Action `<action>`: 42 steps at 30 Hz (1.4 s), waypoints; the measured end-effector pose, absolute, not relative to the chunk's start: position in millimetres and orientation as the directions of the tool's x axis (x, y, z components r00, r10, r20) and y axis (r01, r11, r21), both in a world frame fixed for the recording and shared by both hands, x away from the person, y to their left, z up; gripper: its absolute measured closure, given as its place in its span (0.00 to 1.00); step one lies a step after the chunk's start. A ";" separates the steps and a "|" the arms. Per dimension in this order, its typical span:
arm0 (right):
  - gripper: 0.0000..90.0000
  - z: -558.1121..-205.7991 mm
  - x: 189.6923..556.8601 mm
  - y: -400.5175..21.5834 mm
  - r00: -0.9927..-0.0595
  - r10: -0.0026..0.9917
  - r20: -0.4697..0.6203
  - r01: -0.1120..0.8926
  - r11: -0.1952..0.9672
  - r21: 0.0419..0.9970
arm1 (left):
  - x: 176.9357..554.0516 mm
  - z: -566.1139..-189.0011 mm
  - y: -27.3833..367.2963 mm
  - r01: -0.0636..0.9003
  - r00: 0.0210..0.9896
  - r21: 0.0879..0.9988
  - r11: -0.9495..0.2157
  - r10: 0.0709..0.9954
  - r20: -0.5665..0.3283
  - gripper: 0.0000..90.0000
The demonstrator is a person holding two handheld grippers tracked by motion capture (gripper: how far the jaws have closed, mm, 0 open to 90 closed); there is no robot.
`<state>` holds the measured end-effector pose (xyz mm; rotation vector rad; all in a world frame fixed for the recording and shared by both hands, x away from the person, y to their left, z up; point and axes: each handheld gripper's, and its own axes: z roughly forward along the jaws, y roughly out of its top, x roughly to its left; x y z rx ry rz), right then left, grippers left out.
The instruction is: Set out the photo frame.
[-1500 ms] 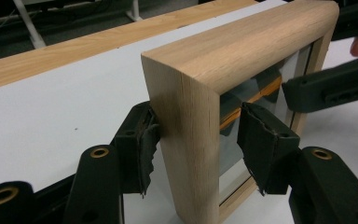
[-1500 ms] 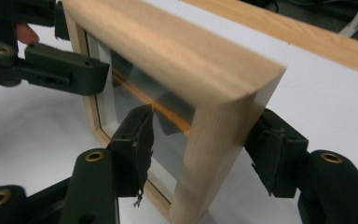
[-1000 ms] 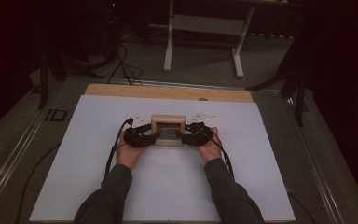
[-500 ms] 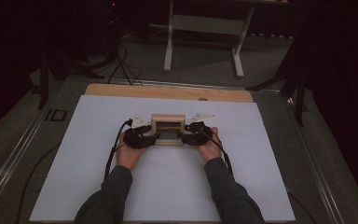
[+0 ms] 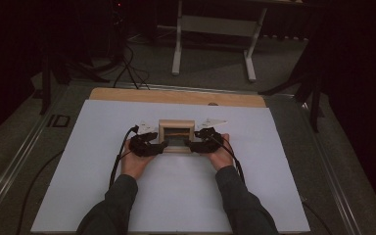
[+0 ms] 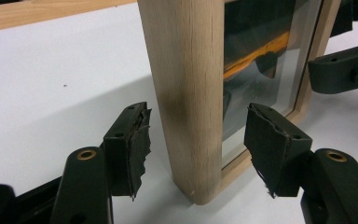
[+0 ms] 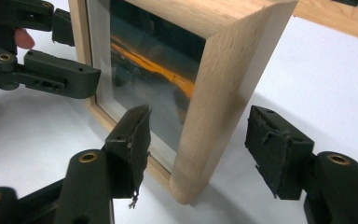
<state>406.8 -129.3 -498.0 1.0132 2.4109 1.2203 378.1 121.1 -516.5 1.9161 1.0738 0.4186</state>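
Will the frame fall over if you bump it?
Probably not easily: the frame stands upright on a deep wooden edge, though a hard push might tip it. It looks stiff, solid wood. Its glass front could likely crack. Both grippers' jaws have just been opening, each astride a side of the frame, pads clear.

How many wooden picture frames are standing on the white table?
1. The wooden picture frame stands upright at the middle of the white table, between the left tongs and the right tongs; I see no others.

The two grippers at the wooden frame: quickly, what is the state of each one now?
Left gripper: open, jaws just opened, astride the wooden frame edge, pads clear.
Right gripper: open, jaws just opened, astride the other edge, not gripping.
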 end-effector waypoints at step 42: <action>0.41 -462.6 350.3 -200.3 -0.764 0.644 -0.019 0.373 0.467 0.802 | 309.0 -471.8 186.2 0.441 0.601 0.866 -0.235 0.794 -0.090 0.44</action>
